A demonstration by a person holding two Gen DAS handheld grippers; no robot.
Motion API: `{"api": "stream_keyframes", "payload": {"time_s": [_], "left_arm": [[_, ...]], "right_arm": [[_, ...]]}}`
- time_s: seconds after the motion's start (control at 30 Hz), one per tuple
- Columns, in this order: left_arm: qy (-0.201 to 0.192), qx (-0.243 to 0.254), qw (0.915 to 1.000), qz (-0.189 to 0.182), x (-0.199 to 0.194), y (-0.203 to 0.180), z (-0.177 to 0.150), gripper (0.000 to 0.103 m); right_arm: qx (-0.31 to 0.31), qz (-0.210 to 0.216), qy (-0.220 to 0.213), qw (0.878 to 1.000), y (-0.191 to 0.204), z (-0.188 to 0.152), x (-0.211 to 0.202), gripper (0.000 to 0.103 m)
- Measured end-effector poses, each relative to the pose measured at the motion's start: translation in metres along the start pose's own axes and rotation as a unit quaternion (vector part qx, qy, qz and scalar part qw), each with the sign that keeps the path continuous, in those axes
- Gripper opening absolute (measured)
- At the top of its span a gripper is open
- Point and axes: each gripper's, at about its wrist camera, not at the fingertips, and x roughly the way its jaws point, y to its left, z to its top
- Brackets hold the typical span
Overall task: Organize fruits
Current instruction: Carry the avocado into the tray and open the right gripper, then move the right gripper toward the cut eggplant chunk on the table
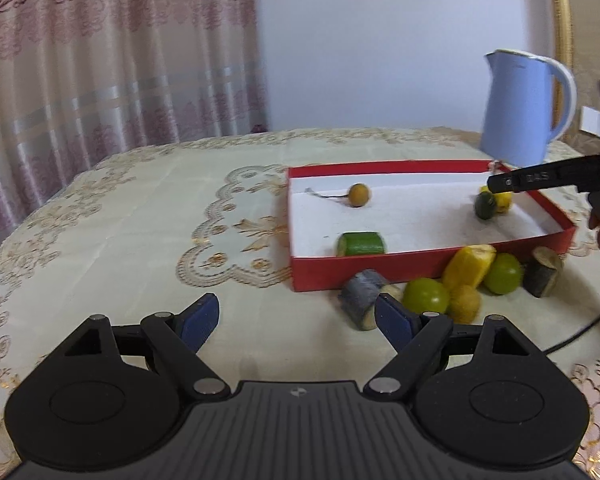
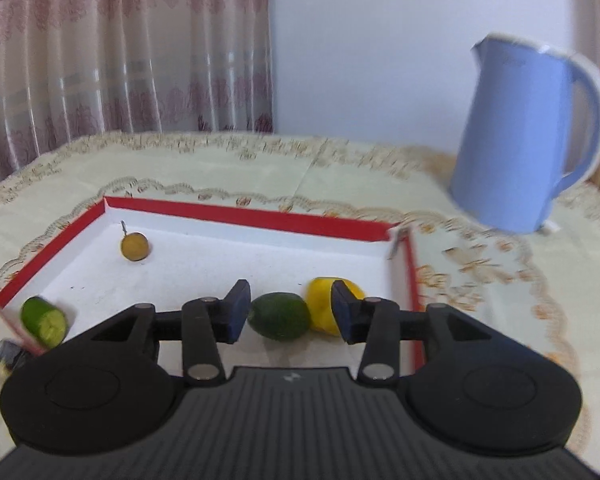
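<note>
A red box (image 1: 380,270) with a white floor holds a small orange fruit (image 1: 359,195), a cucumber piece (image 1: 361,244), a dark green fruit (image 1: 485,205) and a yellow lemon (image 1: 503,200). My right gripper (image 2: 288,312) is open over the box; the dark green fruit (image 2: 279,316) lies between its fingers, with the lemon (image 2: 324,304) beside it. My left gripper (image 1: 296,316) is open and empty over the tablecloth, in front of the box. Outside the box lie a grey piece (image 1: 360,294), two green fruits (image 1: 426,295), a yellow piece (image 1: 470,264) and a kiwi (image 1: 465,303).
A blue kettle (image 1: 520,108) stands behind the box at the right. A dark cut piece (image 1: 544,272) lies at the box's front right corner. A patterned tablecloth (image 1: 140,220) covers the table. A curtain hangs behind at the left.
</note>
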Motion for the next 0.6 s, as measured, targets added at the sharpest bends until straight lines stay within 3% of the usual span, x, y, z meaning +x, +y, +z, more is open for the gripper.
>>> {"api": "stream_keyframes", "payload": {"time_s": [0.13, 0.23, 0.4, 0.53, 0.6], "left_arm": [[-0.012, 0.021, 0.9991, -0.035, 0.0, -0.005, -0.003, 0.085], [-0.01, 0.025, 0.9982, -0.053, 0.004, -0.004, -0.004, 0.085], [0.003, 0.0, 0.9971, -0.076, 0.01, 0.007, -0.001, 0.085], [0.001, -0.008, 0.9974, -0.072, 0.008, 0.01, -0.002, 0.085], [0.001, -0.008, 0.9976, -0.069, 0.007, 0.01, -0.003, 0.085]], "right_arm": [[0.014, 0.001, -0.027, 1.0, -0.006, -0.02, -0.048, 0.041], [0.003, 0.011, -0.02, 1.0, 0.0, -0.04, -0.07, 0.041], [-0.024, 0.018, -0.004, 1.0, 0.015, -0.062, -0.073, 0.044], [-0.019, 0.038, 0.004, 0.999, 0.019, -0.061, -0.073, 0.046], [-0.034, 0.037, 0.001, 0.999, 0.025, -0.063, -0.077, 0.052]]}}
